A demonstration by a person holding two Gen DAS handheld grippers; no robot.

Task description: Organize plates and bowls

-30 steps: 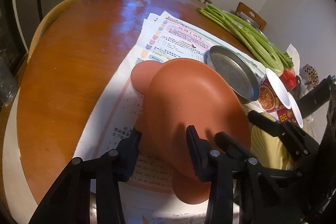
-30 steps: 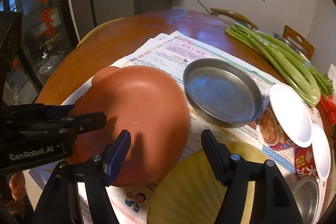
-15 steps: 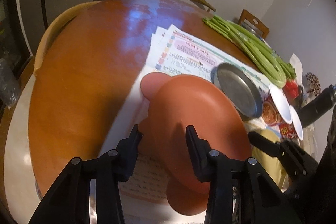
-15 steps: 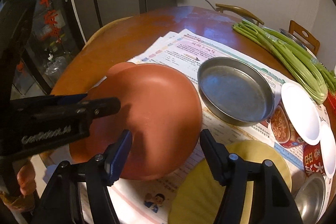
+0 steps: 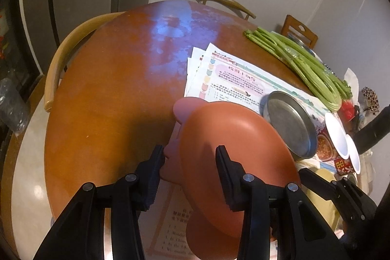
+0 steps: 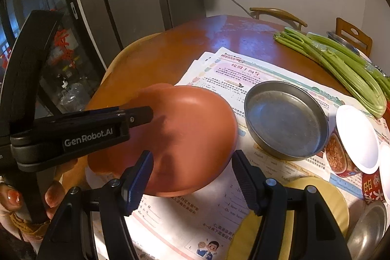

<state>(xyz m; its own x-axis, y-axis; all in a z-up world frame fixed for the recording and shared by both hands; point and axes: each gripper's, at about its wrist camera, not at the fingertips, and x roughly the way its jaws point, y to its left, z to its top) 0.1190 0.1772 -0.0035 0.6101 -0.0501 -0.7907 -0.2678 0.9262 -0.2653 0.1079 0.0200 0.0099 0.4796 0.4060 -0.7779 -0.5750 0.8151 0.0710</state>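
Lifting terracotta plate [image 5: 234, 150] clamped in left gripper [image 5: 189, 174] off table's near edge; right gripper [image 6: 192, 183] spread, empty; keeping it level over the papers

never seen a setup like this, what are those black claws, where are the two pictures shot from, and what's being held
The black claws are two-finger grippers, one in each of a person's hands, each with a camera looking along its fingers. The left gripper holds the rim of a tilted terracotta plate above the papers on the round wooden table. The right gripper is open and holds nothing. Also on the table: a metal dish, a yellow plate, celery and white-lidded tubs.
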